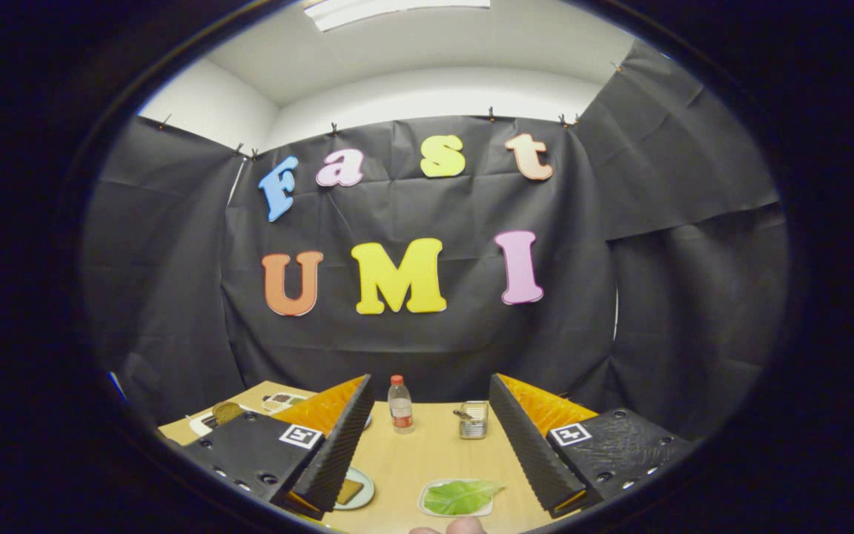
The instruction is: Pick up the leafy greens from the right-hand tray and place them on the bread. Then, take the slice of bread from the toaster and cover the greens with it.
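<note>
The claw [427, 445] stands spread wide above the surface [427, 452], its two fingers well apart and holding nothing. Between the fingers, at the near edge of the surface, lies a small white tray [457, 498] carrying the leafy greens [462, 495]; neither finger touches them. Beside the tray, partly behind the left finger, sits a plate [356, 489] with a slice of bread [349, 490] on it. Beyond the fingers, towards the far edge, a plastic bottle [400, 404] stands upright, and near it a small metal holder [474, 420]. At the far left corner is the toaster [212, 421] with a slice of brown bread [227, 411] standing up out of it. Another small tray [282, 401] lies just beyond it. A fingertip [464, 526] shows at the near edge.
</note>
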Demonstrator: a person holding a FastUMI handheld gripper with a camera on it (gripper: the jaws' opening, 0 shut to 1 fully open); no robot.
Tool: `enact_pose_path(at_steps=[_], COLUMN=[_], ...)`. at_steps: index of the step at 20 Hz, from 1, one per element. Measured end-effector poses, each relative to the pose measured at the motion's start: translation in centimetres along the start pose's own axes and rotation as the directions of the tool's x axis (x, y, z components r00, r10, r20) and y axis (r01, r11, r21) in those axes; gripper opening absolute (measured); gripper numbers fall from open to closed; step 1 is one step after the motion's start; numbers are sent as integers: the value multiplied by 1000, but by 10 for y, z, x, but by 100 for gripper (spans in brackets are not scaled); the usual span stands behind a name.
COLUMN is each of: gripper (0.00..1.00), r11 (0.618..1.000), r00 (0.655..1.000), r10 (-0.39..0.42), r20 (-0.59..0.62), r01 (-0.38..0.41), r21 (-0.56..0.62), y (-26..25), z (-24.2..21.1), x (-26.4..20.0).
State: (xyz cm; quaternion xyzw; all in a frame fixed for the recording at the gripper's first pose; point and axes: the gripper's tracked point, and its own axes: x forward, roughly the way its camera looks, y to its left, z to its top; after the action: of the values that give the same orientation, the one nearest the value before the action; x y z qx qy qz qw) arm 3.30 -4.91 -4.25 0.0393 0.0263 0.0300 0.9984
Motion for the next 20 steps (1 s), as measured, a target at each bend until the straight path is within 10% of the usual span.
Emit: enact_pose_path(at_steps=[12,20], gripper=[95,96], r11=[996,995], r00=[975,880], r10=[-84,-50], r20=[-203,-472], r01=[85,85], r21=[-2,52], y=[-68,-113], z=[-124,-287], x=[21,85])
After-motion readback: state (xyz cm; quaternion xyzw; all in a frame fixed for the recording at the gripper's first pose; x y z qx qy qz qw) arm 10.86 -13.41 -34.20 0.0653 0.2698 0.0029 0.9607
